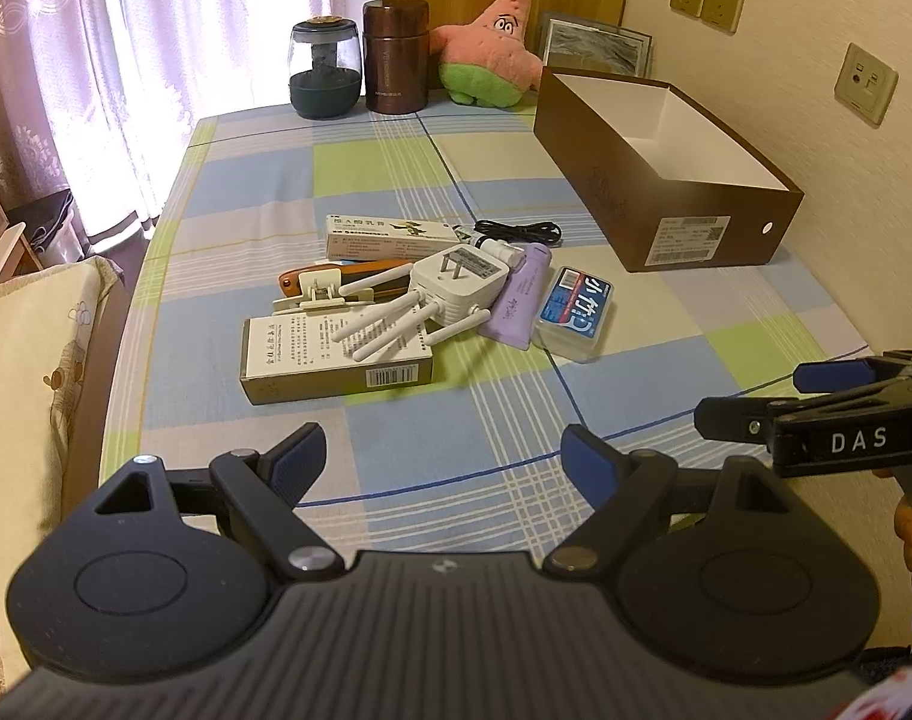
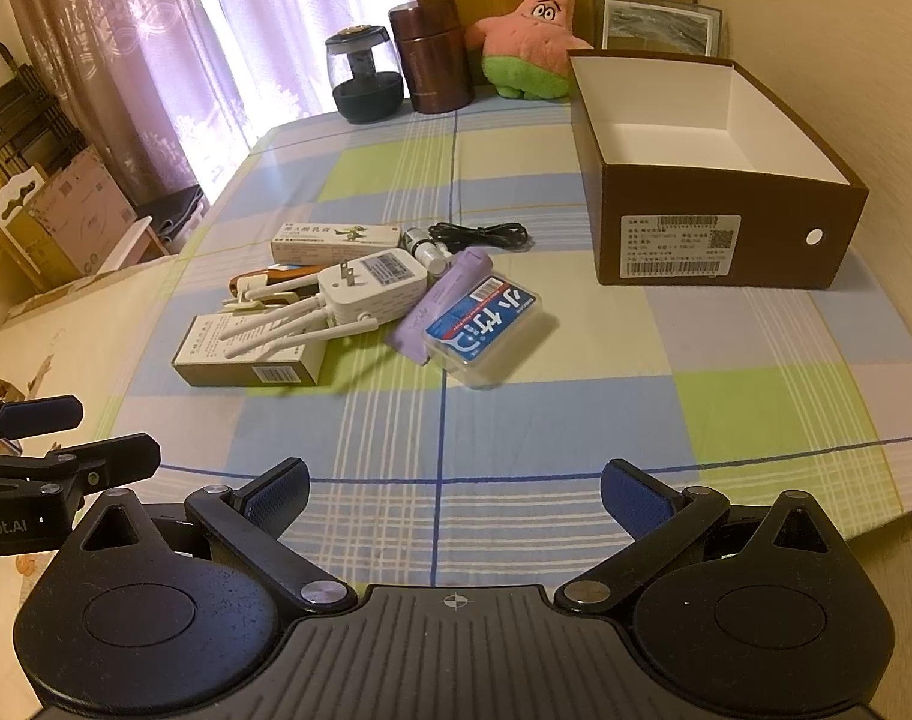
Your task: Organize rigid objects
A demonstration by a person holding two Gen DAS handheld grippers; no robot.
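well ahead of both grippers' spread fingers [image 2: 276,495] lies the white router [image 2: 369,291].

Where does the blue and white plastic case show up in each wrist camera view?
Left wrist: blue case sits right of centre, at the pile's right end, beside the purple tube.
Right wrist: near centre, at the pile's right end.
Shared landmark: the open brown box, right of it.

"DAS" stands on the right gripper [image 1: 750,399]; "obot.AI" (cut off) on the left gripper [image 2: 78,432].
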